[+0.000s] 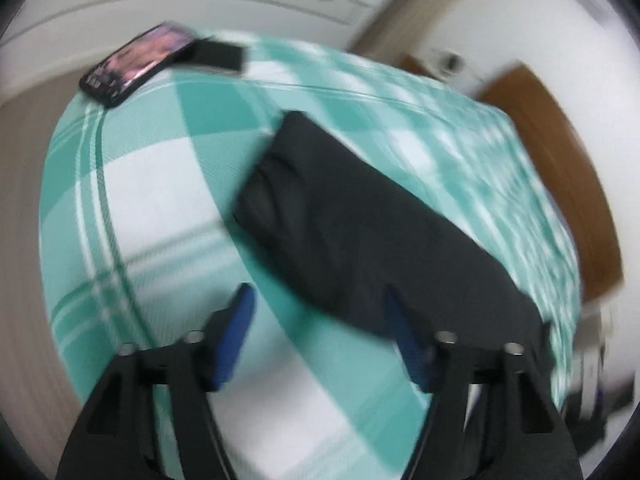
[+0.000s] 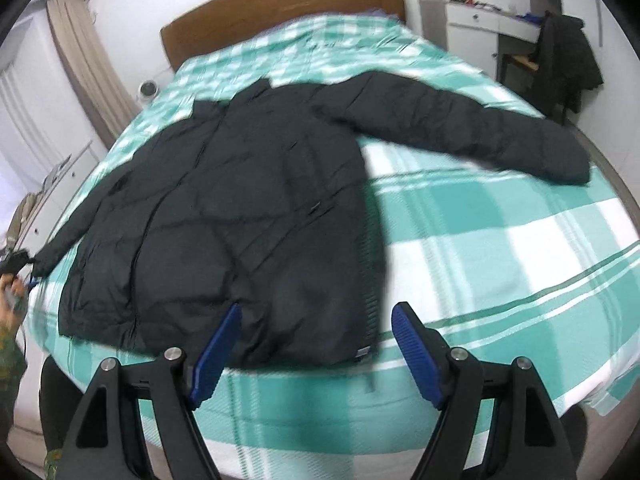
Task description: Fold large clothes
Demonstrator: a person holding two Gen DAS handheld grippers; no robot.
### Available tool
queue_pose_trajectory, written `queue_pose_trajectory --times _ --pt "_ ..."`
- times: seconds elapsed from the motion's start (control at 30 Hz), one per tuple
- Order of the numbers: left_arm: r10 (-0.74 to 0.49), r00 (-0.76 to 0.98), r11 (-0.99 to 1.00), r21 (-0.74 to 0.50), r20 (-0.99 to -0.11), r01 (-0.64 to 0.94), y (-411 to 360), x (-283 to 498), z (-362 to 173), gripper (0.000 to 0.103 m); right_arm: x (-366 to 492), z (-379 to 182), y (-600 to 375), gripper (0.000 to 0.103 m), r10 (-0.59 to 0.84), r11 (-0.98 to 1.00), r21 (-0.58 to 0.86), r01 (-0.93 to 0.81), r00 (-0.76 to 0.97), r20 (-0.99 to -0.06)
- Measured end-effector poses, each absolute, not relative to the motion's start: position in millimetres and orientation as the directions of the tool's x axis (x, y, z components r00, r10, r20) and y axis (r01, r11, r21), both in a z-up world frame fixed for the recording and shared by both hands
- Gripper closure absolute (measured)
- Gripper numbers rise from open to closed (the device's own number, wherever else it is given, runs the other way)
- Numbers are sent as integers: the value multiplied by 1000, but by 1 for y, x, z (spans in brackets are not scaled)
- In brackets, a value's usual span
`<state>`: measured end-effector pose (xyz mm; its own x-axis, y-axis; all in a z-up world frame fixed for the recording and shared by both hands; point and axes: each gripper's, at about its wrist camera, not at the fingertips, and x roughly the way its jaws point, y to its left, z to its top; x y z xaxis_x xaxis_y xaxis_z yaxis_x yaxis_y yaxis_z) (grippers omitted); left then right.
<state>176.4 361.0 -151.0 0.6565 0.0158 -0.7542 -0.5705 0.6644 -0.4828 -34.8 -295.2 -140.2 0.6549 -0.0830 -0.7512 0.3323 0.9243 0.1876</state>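
Note:
A large black padded jacket lies spread flat on a green and white checked bed. One sleeve stretches out to the right, and the other sleeve runs to the left edge of the bed. My right gripper hovers open over the jacket's hem with nothing between its blue pads. In the blurred left wrist view, my left gripper stands open above the bed beside the black sleeve. Its right finger overlaps the sleeve's edge, and the pads press on nothing.
A phone and a small black item lie at the bed's far corner. A wooden headboard stands behind. A dark coat hangs on a chair by a white desk at the right. A hand shows at the left edge.

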Motion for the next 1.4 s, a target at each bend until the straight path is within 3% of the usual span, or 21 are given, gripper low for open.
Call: queue_pose_trajectory --times 0.1,0.27,0.4,0.47,0.5,0.53,0.57,0.63,0.87,0.97,1.03,1.07,1.1,1.17,1.23,1.3,1.4 --pt "-171 630 815 -468 -758 -342 291 147 -135 19 -38 -145 -324 17 -65 902 234 363 650 -757" --pt "-362 455 916 -401 -813 12 163 117 -150 18 -26 -169 -343 17 138 858 421 294 658 -740" --pt "-331 382 939 -342 -863 41 116 120 -185 17 -13 -192 -335 17 195 861 439 255 633 -749" --pt "-308 379 945 -326 -873 18 111 125 -198 29 -6 -201 -331 19 210 872 431 233 617 -759" --pt "-325 380 938 -346 -866 14 110 126 -202 60 -6 -201 -331 38 208 874 428 229 620 -756" --pt "-350 370 928 -372 -861 14 111 127 -204 76 -5 -199 -329 61 215 876 431 217 624 -751" --pt "-356 368 925 -381 -859 6 112 127 -203 78 -5 -195 -324 78 222 882 428 197 627 -746" --pt "-363 381 924 -381 -850 31 111 121 -196 87 -6 -186 -315 84 192 907 382 179 632 -751" --pt "-340 338 940 -331 -877 86 127 83 -187 87 -54 -165 -289 85 187 931 337 141 608 -771" --pt "-291 329 956 -265 -899 122 119 71 -196 83 -68 -176 -278 85 155 943 295 157 575 -803" --pt "-240 356 969 -201 -903 143 115 66 -195 74 -71 -182 -275 79 109 951 253 178 574 -812" --pt "-223 368 972 -179 -903 149 113 66 -191 73 -72 -182 -274 71 81 953 231 196 572 -816" --pt "-218 380 973 -169 -899 156 113 66 -185 71 -71 -180 -274 51 62 955 214 204 570 -819" --pt "-201 431 975 -140 -880 170 117 63 -167 58 -76 -167 -276 26 25 962 180 204 593 -805" --pt "-164 533 983 -92 -830 159 119 54 -140 21 -81 -152 -282 25 -29 967 133 217 615 -788" --pt "-136 659 990 -75 -740 120 123 48 -110 5 -85 -138 -290 25 -94 966 80 246 623 -777" --pt "-108 764 994 -66 -636 86 124 52 -77 2 -86 -111 -298 25 -182 957 20 288 657 -731"
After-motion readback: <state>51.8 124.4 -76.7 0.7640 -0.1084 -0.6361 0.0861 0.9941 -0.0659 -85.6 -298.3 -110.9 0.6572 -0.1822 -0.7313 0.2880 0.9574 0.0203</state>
